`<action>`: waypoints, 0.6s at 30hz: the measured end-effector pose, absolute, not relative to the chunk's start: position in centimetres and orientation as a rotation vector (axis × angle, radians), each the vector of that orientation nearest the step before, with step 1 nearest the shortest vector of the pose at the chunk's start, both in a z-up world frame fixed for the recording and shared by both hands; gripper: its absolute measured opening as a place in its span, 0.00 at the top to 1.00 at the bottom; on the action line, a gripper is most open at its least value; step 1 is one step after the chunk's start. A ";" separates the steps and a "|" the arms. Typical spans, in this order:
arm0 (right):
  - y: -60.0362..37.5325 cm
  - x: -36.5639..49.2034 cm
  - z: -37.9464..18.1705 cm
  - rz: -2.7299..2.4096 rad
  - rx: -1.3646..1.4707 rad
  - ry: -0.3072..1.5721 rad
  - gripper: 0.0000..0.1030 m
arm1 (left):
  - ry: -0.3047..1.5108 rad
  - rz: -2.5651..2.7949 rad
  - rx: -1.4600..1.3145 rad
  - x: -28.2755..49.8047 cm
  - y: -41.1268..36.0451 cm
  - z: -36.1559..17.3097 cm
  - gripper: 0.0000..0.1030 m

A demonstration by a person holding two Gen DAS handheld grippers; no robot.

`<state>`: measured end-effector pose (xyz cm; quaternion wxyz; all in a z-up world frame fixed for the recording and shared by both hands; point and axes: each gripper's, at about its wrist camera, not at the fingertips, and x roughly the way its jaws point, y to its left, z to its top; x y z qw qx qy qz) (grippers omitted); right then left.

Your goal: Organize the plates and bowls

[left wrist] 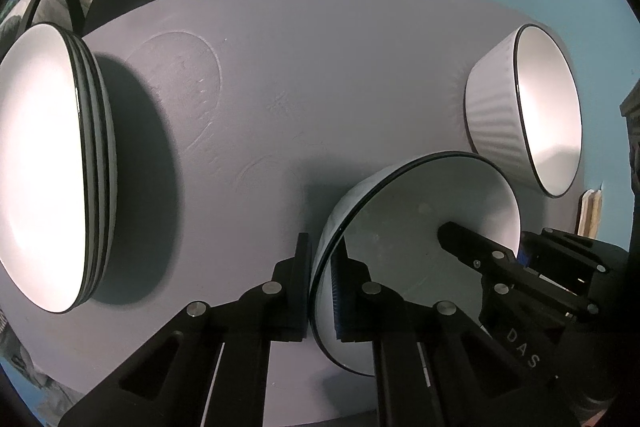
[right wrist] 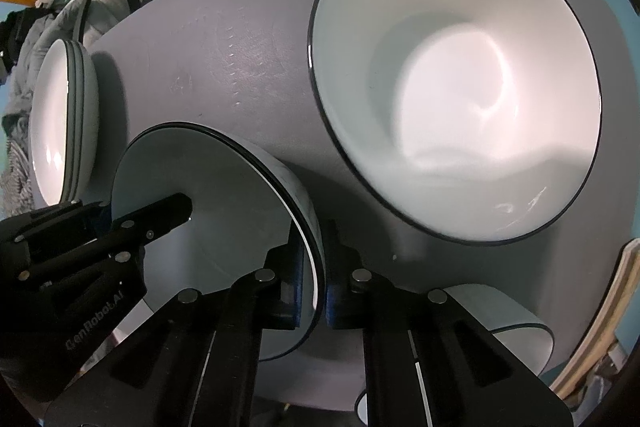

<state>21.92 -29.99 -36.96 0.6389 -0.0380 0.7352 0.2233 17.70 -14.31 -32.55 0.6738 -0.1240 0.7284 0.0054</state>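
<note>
Two hand-held grippers on one white, black-rimmed plate (left wrist: 424, 227) over a grey bench (left wrist: 280, 67). The left hand-held gripper (left wrist: 320, 291) is closed on the plate's near rim, one finger under and one over; the right hand-held gripper (right wrist: 320, 291) is likewise closed on the opposite rim, so the plate is carried between both. Whether the plate rests on the bench or is lifted just clear of it cannot be told. Progress, as judged: a stack of plates (left wrist: 52, 163) with matching black rims already stands at the left of the bench, well apart from the held plate, which suggests that sorting of plates is largely done and this plate is still to join it. A ribbed white bowl (left wrist: 528, 107) stands alone at the right, and another bowl's rim (right wrist: 516, 323) shows near the right hand-held gripper; the bowls remain ungathered.
</note>
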 end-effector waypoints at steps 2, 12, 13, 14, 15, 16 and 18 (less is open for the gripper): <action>-29.8 21.6 -36.9 0.512 -0.100 1.678 0.92 | 1.644 0.010 -0.266 17.7 -14.3 -32.6 0.92; -29.0 21.0 -35.9 0.520 -0.145 1.678 0.92 | 1.647 0.023 -0.276 17.4 -14.2 -32.4 0.92; -28.9 20.9 -35.7 0.522 -0.153 1.676 0.92 | 1.646 0.022 -0.276 17.4 -14.2 -32.3 0.92; -28.8 21.0 -35.4 0.522 -0.157 1.675 0.92 | 1.643 0.022 -0.273 17.3 -14.2 -32.1 0.92; -28.7 21.0 -35.3 0.522 -0.161 1.674 0.92 | 1.641 0.021 -0.271 17.2 -13.9 -32.0 0.92; -28.6 20.9 -35.0 0.524 -0.166 1.670 0.92 | 1.638 0.022 -0.267 17.2 -13.9 -31.9 0.92; -28.3 20.9 -34.6 0.526 -0.171 1.665 0.92 | 1.631 0.020 -0.260 17.3 -13.9 -31.5 0.92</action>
